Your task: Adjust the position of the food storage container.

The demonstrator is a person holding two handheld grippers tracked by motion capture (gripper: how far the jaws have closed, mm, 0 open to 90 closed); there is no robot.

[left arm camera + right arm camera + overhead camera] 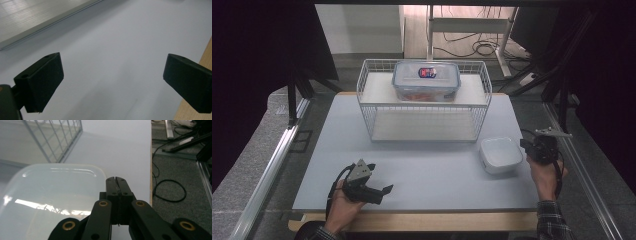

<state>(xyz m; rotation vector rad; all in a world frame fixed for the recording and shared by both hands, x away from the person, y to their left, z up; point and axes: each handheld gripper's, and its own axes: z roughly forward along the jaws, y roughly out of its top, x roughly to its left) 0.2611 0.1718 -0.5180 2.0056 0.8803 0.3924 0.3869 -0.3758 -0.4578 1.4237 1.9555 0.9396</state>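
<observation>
Behind the white dish (500, 155) stands a wire basket (424, 102) carrying a lidded clear box (426, 80) with reddish contents. The right gripper (116, 179), jaws pressed together holding nothing, sits just beside the dish's right rim. The left gripper (382, 191) gapes empty over bare tabletop (427, 170), well left of the dish.

White dish (500, 155), black right gripper (532, 148)

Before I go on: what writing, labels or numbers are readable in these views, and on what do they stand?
None can be read.
Clear lidded container on the wire rack: something red, white and blue shows at its lid; any print there is too small and blurred to read.
White dish: no marking seen.
</observation>
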